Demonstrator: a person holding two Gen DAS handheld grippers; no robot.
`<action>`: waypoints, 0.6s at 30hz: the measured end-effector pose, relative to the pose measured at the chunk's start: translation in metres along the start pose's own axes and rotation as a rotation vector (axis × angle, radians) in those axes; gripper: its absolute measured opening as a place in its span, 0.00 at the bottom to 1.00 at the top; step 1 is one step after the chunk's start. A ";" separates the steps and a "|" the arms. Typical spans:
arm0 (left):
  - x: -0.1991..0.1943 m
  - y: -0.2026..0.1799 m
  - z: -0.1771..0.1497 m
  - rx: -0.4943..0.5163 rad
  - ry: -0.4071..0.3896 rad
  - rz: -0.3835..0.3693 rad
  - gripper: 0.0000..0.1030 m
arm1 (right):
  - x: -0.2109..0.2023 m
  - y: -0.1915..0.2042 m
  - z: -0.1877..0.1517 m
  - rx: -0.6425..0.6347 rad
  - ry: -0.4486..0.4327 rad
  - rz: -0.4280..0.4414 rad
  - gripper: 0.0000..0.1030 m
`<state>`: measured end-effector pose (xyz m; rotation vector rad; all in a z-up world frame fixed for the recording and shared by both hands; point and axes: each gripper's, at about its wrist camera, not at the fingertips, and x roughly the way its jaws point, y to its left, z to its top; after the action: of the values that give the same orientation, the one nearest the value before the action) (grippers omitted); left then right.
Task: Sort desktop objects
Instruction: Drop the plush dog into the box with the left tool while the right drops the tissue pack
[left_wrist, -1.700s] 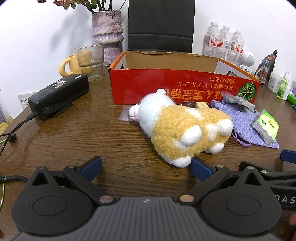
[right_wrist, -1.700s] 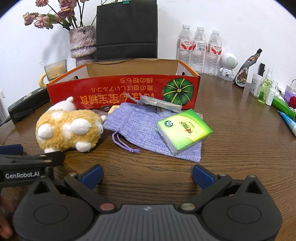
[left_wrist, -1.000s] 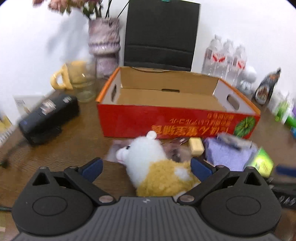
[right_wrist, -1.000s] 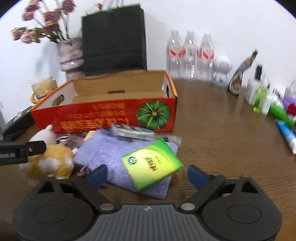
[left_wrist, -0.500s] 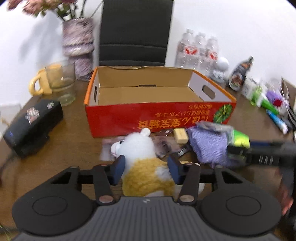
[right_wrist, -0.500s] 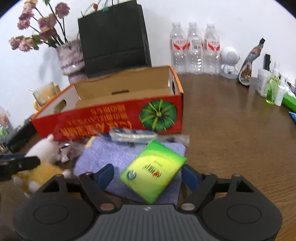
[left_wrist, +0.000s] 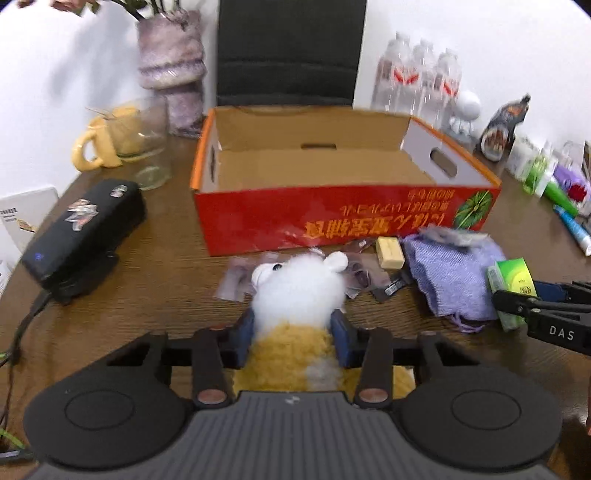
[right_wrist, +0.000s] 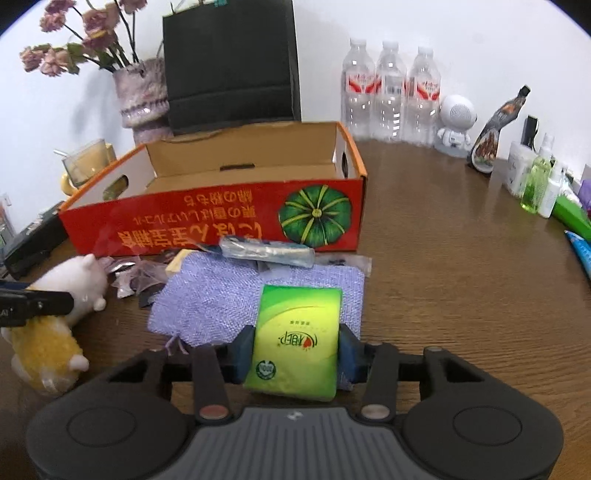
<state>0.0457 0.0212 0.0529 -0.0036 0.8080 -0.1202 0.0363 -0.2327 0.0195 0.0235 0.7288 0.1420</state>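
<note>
Two grabs closing at once: the left tool (left_wrist: 293, 338) squeezes the soft plush toy (left_wrist: 295, 295) round its squashy middle on the tabletop (right_wrist: 461, 277), while the right tool (right_wrist: 295, 349) pinches the light, crushable tissue pack (right_wrist: 297, 336) across its sides atop the purple pouch (right_wrist: 221, 295), before the red box (right_wrist: 207, 221).

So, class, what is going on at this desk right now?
A person is sorting desk clutter with a claw in each hand. The left claw has just been closing and now squeezes the plush toy, while the right claw has just been closing on the green tissue pack, which lies on the purple pouch. Both things are still down at the table. The red cardboard box behind them stands open with nothing showing inside.
</note>
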 end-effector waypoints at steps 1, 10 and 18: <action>-0.011 0.001 -0.002 -0.012 -0.024 -0.007 0.40 | -0.010 -0.002 0.000 0.000 -0.019 0.006 0.43; -0.064 -0.006 0.107 -0.006 -0.308 -0.037 0.41 | -0.083 -0.006 0.099 -0.048 -0.295 0.107 0.44; 0.101 -0.002 0.171 -0.058 0.035 0.124 0.41 | 0.093 -0.005 0.186 -0.028 0.070 0.040 0.44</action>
<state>0.2383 0.0006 0.0984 -0.0055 0.8444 0.0205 0.2294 -0.2201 0.0967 0.0064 0.7966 0.1925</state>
